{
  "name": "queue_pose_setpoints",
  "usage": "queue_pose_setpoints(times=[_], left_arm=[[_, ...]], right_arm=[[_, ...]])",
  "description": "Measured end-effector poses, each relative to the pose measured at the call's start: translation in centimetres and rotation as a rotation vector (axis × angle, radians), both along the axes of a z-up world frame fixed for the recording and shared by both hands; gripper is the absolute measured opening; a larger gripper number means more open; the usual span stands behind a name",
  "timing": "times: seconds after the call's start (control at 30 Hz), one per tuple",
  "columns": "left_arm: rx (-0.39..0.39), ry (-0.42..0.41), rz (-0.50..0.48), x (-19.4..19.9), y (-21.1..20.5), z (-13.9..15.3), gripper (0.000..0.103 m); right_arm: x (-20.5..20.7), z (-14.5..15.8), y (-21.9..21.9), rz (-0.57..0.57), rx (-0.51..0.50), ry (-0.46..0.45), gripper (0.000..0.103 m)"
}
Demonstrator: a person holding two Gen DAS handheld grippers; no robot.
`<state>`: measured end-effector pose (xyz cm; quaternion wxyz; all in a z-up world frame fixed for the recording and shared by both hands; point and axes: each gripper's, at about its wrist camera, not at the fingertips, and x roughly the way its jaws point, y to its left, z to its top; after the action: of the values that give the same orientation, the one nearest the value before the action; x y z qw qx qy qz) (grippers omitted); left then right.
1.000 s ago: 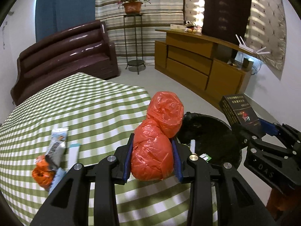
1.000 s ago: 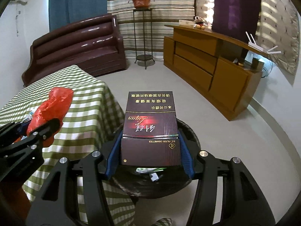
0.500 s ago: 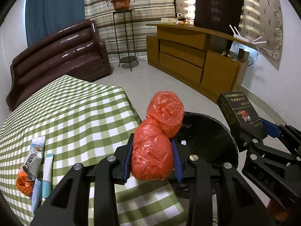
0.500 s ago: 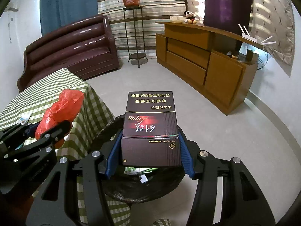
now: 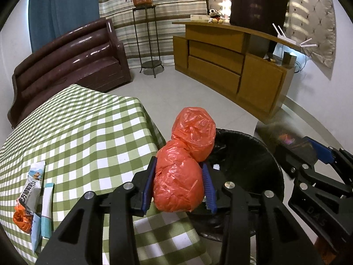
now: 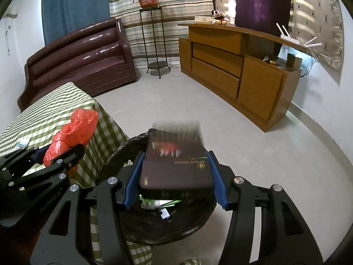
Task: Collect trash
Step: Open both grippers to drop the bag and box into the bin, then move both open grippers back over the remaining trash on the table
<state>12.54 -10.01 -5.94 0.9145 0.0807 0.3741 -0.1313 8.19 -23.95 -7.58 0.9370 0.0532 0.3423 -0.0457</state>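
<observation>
The left tool point(image 5: 179, 184), opening, still pinches the red bag point(image 5: 179, 184); the blurred carton point(image 6: 174, 170) stays clamped lower-centre, now over the bin point(image 6: 167, 223).

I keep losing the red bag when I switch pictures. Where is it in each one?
Left wrist view: the red plastic bag sits at centre, between the left gripper pads, whose jaws are opening.
Right wrist view: the same bag shows at the left edge, above the checked tablecloth.
Shared landmark: the black-lined trash bin.
</observation>
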Motion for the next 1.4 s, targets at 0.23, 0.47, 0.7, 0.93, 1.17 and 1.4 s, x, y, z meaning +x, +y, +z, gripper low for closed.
queue_pose_setpoints(times=[0.23,0.47,0.7,0.93,1.17,1.4], left_arm=[[0.002,-0.010,-0.004,-0.1,-0.3,0.0,0.052],[-0.001,-0.011,0.003,-0.1,-0.2,0.0,0.058],[-0.013,-0.016,0.008,-0.5,0.3,0.6,0.061],[-0.018,-0.020,0.027,-1.3,2.0,1.3,0.061],[-0.015,-0.027,0.079,-2.5,5.4,2.0,0.061],[-0.008,-0.025,0.170,-3.8,10.3,2.4,0.061]], right_arm=[[0.1,-0.1,-0.3,-0.010,0.005,0.002,0.055],[0.1,0.0,-0.8,-0.026,0.014,-0.004,0.055],[0.1,0.1,-1.0,-0.058,0.007,-0.001,0.062],[-0.1,0.2,-0.1,-0.024,0.025,0.009,0.062],[-0.6,0.7,2.8,0.034,0.009,0.009,0.062],[-0.8,1.3,6.5,0.106,0.005,0.010,0.062]])
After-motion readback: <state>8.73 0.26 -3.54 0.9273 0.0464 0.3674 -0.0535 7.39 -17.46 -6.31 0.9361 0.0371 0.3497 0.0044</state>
